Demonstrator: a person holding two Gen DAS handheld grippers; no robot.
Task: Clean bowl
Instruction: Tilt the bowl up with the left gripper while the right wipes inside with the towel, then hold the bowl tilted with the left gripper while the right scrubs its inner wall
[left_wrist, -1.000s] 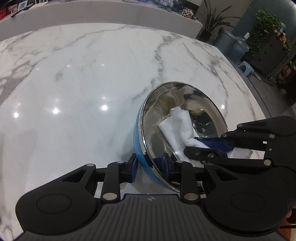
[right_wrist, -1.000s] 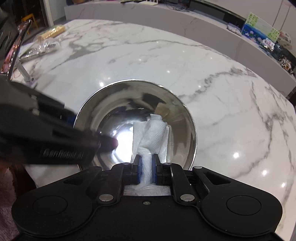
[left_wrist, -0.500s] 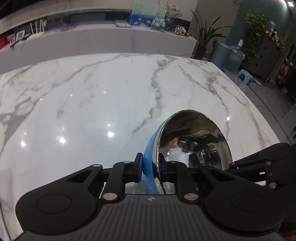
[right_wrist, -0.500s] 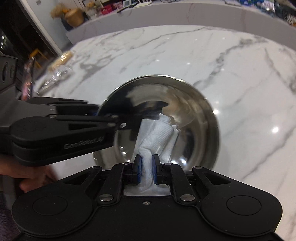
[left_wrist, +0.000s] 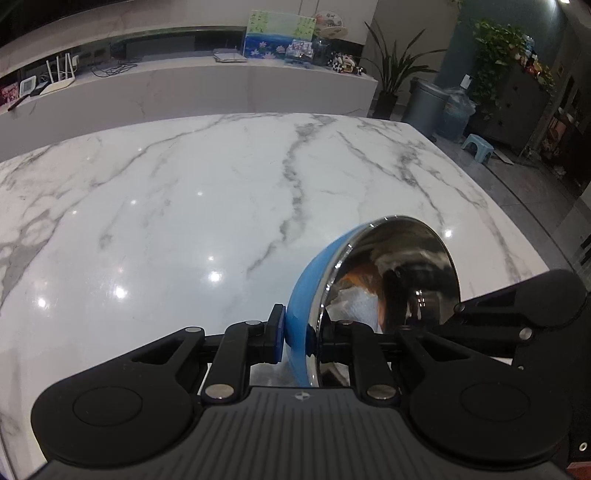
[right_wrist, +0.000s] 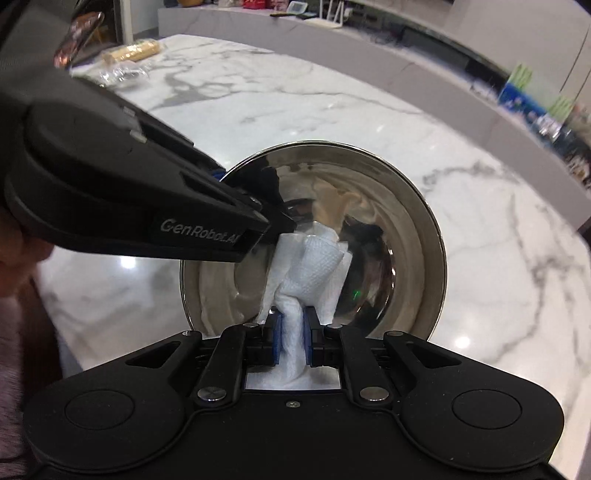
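Note:
A steel bowl (left_wrist: 391, 258) with a blue outside stands tilted on its edge on the white marble table (left_wrist: 184, 221). My left gripper (left_wrist: 301, 328) clamps the near rim, one pad on the blue outside and one inside; its jaws are opening slightly with the rim between them. In the right wrist view the bowl (right_wrist: 402, 229) opens toward me. My right gripper (right_wrist: 291, 332) is shut on a bunched white paper towel (right_wrist: 314, 266) that reaches into the bowl. The left gripper (right_wrist: 273, 218) holds the bowl's upper-left rim there.
A hand (right_wrist: 14, 258) holds the left gripper at the left edge. Plastic-wrapped packets (right_wrist: 129, 55) lie at the table's far left corner. A long marble counter (left_wrist: 221, 81) stands behind; the table's right edge drops to a floor with a bin (left_wrist: 424, 103) and a stool (left_wrist: 476, 144).
The bowl has been tipped from nearly flat up onto its edge in the left gripper. The towel in the right gripper has shifted across the bowl's inside.

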